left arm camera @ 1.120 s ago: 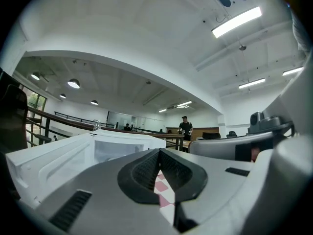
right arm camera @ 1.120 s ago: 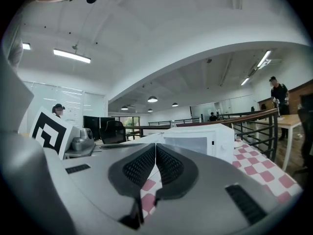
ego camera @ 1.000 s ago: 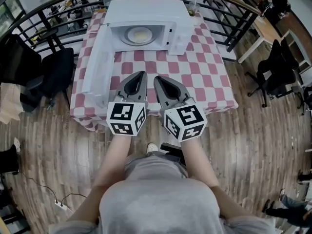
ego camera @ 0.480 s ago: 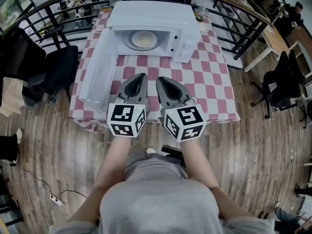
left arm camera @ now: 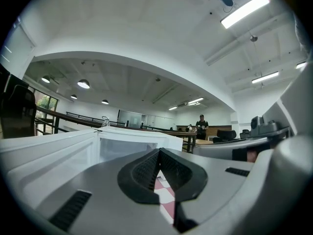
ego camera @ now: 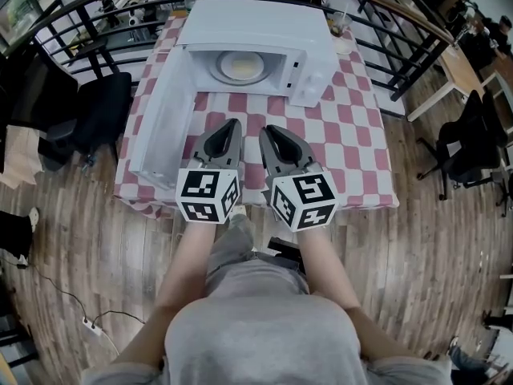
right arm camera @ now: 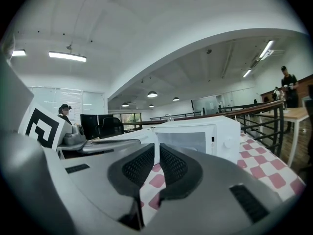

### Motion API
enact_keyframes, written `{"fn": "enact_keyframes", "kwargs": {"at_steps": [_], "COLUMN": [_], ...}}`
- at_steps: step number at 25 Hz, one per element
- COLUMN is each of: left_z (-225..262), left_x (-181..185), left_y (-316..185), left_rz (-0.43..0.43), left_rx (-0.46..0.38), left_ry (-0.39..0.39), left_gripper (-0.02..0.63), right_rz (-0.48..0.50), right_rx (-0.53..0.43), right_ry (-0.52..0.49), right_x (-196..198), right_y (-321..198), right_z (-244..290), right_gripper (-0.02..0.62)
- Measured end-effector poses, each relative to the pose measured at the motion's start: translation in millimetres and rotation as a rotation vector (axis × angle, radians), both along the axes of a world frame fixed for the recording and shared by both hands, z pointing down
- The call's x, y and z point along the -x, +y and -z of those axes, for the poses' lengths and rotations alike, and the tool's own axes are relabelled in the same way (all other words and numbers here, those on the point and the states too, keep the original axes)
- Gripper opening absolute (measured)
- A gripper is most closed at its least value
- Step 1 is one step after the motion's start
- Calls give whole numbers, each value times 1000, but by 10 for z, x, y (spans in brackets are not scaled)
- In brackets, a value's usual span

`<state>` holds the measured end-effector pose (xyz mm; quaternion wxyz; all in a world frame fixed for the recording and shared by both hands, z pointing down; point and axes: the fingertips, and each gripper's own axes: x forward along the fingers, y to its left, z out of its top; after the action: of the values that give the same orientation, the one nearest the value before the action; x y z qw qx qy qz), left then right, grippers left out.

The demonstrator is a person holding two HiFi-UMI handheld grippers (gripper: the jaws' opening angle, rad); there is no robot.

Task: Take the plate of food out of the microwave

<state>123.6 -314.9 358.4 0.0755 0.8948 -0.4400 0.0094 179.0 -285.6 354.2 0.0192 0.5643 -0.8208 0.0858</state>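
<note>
Head view, plate point(ego camera: 238, 66) apparently flat, inside microwave point(ego camera: 248, 24)

1. Shells: left gripper point(ego camera: 230, 123) and right gripper point(ego camera: 269, 131) are grey moulded plastic, tapering to a point, with black inserts.
2. Each carries a white cube with black square markers on its faces: left cube point(ego camera: 208, 195), right cube point(ego camera: 304, 201).
3. In the gripper views the pads point(left arm camera: 145, 168) are black with a fine ribbed texture, and there is a dark rectangular slot point(right arm camera: 247, 197) in the grey shell.
4. The person wears a grey T-shirt point(ego camera: 256, 327) with short sleeves.
5. The legwear point(ego camera: 232, 243) looks grey, but it is mostly hidden, so not certain.
</note>
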Motion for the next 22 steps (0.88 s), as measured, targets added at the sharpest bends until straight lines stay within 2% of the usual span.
{"fn": "enact_keyframes", "kwargs": {"at_steps": [3, 6, 8, 12, 22], "left_z": [-36, -63, -74, -98, -234], "left_x": [-10, -13, -11, -27, 35], "left_y": [-105, -246, -355, -561, -1067], "left_rz": [3, 10, 18, 24, 34], "left_rx": [5, 9, 12, 18, 41], "left_ry": [0, 4, 7, 6, -9], "left_gripper": [2, 2, 2, 2, 2], "right_rz": [2, 26, 32, 24, 48], "right_rx": [5, 12, 16, 38, 117], "right_ry": [-22, -37, -41, -69, -65], "right_x": [-21, -2, -1, -51, -16], "right_y": [-115, -264, -368, -588, -1152], "right_z": [-34, -58, -72, -118, -403], "right_gripper": [39, 162, 209, 210, 215]}}
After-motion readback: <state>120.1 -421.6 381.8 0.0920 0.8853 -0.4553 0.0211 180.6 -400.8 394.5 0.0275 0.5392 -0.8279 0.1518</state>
